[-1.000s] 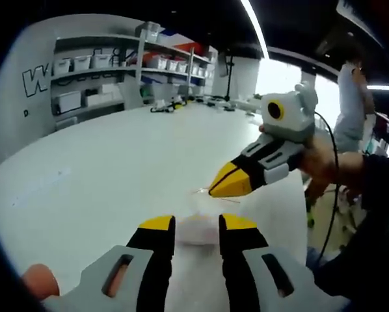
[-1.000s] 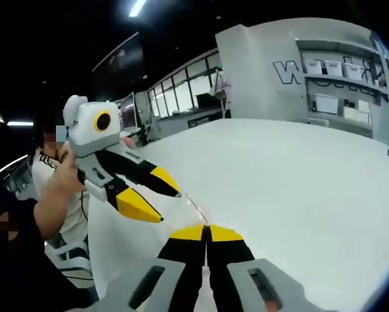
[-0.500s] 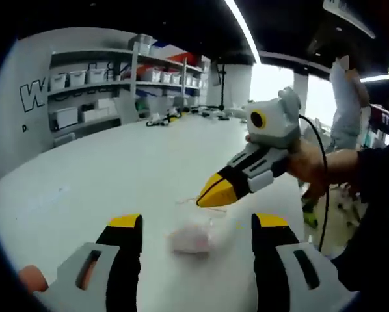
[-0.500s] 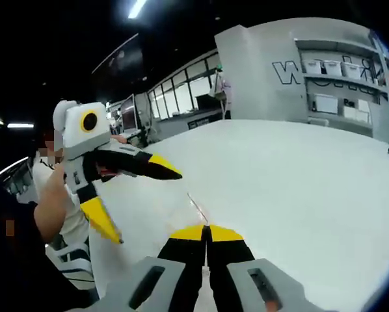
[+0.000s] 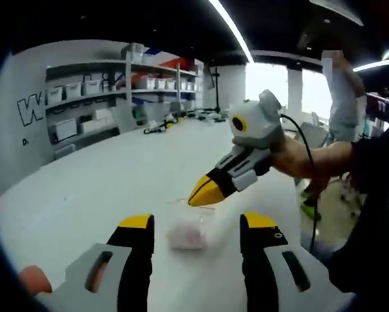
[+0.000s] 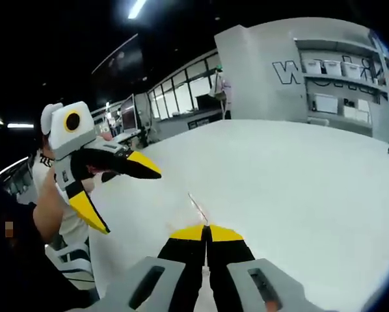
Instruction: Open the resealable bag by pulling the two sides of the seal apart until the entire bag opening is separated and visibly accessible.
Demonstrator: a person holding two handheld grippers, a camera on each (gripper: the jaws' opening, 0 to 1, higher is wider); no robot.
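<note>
A small clear resealable bag (image 5: 187,235) with something pale pink inside hangs just over the white table (image 5: 84,182). My right gripper (image 5: 198,195) comes in from the right and is shut on the bag's top edge. In the right gripper view its own jaws (image 6: 207,231) are pressed together, and a thin strip of the bag (image 6: 196,209) rises from between them. My left gripper (image 5: 196,223) is open, one jaw on each side of the bag and touching nothing. From the right gripper view, the left gripper (image 6: 133,203) hangs to the left with its jaws spread wide.
The broad white table (image 6: 298,182) stretches far ahead. Shelves with storage bins (image 5: 84,91) line the back wall, and small items (image 5: 162,123) lie at the table's far end. A person (image 5: 341,97) stands at the right. A hand (image 5: 298,156) holds the right gripper.
The left gripper's jaws have spread from a narrow gap around the bag to wide open, and it has drawn back from the bag. The right gripper stays shut on the bag's edge.
</note>
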